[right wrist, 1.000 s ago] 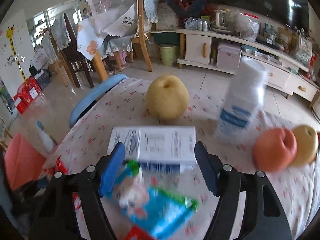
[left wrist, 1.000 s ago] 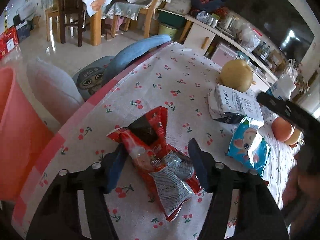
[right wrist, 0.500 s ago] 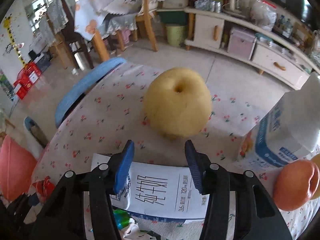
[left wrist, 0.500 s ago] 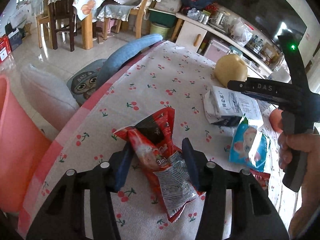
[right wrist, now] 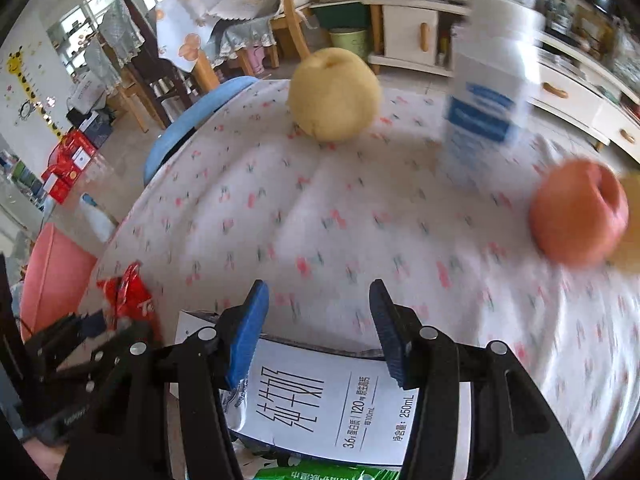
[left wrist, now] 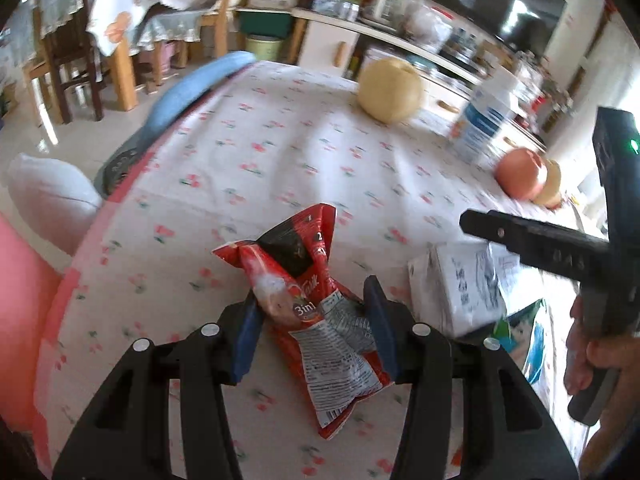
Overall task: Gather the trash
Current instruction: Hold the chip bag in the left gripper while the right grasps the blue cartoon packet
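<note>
1. The left gripper (left wrist: 314,324) points down at a table under a white cloth printed with small red cherries (left wrist: 280,148). Its 2 blue-padded fingers (left wrist: 247,338) are partly closed, with a crumpled red foil snack wrapper marked "3in1" (left wrist: 316,312) between them.
2. Both pads sit against the wrapper's narrow middle, so the wrapper looks pinched. Its torn top fans out beyond the fingertips and its printed end trails back toward the camera. Whether it is off the cloth I cannot tell.
3. The right gripper (right wrist: 318,328) is partly closed too, its blue pads (right wrist: 246,334) astride a flattened white milk carton with black Chinese print and "250mL" (right wrist: 324,396).
4. The carton fills the gap between the fingers; the left pad touches its crumpled edge, while contact on the other side is unclear. The carton lies near the table's near edge, over a green and blue packet (right wrist: 320,472).
5. In the left wrist view, the same carton (left wrist: 464,284) lies just right of the red wrapper, under the right gripper's black body, which a hand (left wrist: 600,348) holds.
6. Farther back on the cloth are a round yellow pear (right wrist: 334,94), an upright white and blue carton (right wrist: 486,92) and a reddish-orange apple (right wrist: 576,216).
7. A salmon-pink plastic bin (left wrist: 20,308) stands beside the table on the left.
</note>
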